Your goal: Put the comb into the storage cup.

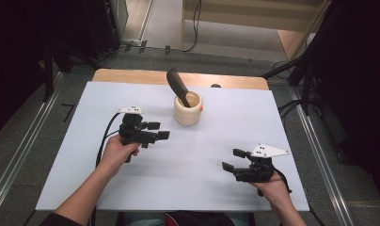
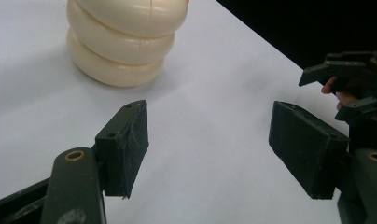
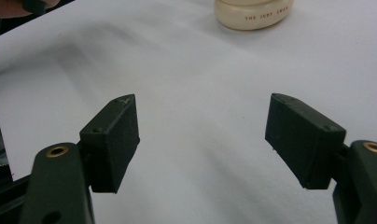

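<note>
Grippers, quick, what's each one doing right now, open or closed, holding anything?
Left gripper: open, holding nothing, jaws wide apart above the table.
Right gripper: open, holding nothing, jaws wide apart above the table.

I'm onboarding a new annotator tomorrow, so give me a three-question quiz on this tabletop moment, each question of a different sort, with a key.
1. True or false: the left gripper is shut on the cream ribbed holder.
2. Multiple choice: the dark utensil is
A) flat on the white table
B) standing tilted inside the holder
C) held by the right gripper
3. Fill in: in the high view, the gripper closer to the holder is the ____ one.

Key
1. False: its jaws are spread, with bare table between them, and the holder stands apart from it.
2. B
3. left
</note>
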Motion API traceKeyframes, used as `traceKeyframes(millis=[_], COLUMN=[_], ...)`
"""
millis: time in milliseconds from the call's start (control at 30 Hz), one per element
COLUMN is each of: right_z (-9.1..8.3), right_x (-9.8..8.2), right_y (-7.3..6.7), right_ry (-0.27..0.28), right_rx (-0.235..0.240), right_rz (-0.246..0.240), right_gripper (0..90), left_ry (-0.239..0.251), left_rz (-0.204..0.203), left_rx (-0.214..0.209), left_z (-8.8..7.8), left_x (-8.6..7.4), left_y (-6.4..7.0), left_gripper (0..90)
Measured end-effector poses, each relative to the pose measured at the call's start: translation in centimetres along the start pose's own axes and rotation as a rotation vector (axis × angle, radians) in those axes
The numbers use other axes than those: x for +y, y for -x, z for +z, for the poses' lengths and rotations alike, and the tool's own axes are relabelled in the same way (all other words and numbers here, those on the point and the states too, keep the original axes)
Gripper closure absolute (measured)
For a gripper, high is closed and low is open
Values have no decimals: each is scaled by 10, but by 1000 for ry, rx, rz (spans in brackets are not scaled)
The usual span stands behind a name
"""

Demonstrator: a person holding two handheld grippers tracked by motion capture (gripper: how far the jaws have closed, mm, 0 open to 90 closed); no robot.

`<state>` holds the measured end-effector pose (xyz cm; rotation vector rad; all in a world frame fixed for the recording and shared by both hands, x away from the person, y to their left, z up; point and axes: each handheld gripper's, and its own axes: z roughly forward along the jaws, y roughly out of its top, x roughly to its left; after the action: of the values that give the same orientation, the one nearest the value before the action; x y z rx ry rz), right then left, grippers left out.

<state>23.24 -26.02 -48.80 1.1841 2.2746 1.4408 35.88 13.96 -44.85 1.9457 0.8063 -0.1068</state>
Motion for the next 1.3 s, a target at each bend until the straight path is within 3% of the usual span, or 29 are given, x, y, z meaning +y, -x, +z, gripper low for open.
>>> traceKeyframes(millis=[400,667,1300], right_z=[0,1,1], right_x=[0,0,-1], right_y=[1,1,1], right_ry=[-2,-5,-13], right_rx=[-4,-3,1], right_rz=[2,1,0], right_gripper=[241,240,241], left_ry=[-35,-28,-33], left_rz=[28,33,7], left_rx=[-1,-2,17], left_z=[-8,-16,-39], left_x=[-15,-25,-43], left_y=[6,11,12], left_gripper=[276,276,258])
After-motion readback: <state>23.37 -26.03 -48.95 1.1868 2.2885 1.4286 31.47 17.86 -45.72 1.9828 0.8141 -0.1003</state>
